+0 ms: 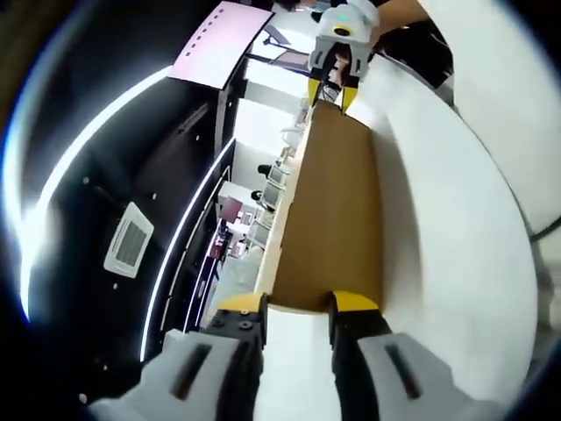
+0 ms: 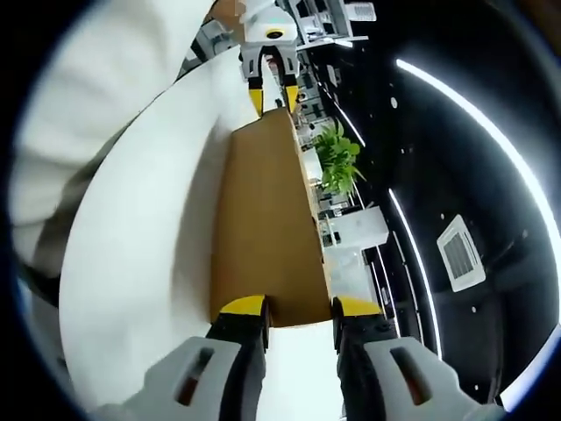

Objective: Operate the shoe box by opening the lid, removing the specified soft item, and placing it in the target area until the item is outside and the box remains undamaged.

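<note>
Showing, in the left gripper view, the left gripper [image 1: 296, 307] clenched on one end of the brown shoe box lid [image 1: 329, 219], raised over the white surface [image 1: 456, 246]; in the right gripper view, the right gripper [image 2: 298, 309] clamping the opposite end; light, stiff cardboard, probably best held at its short edges.

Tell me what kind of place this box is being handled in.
Probably an open-plan office or showroom. Behind the raised cardboard lid stand rows of desks and a potted plant, under a dark ceiling with light strips and an air vent.

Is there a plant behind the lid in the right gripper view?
Yes, a green plant stands beyond the brown lid.
</note>
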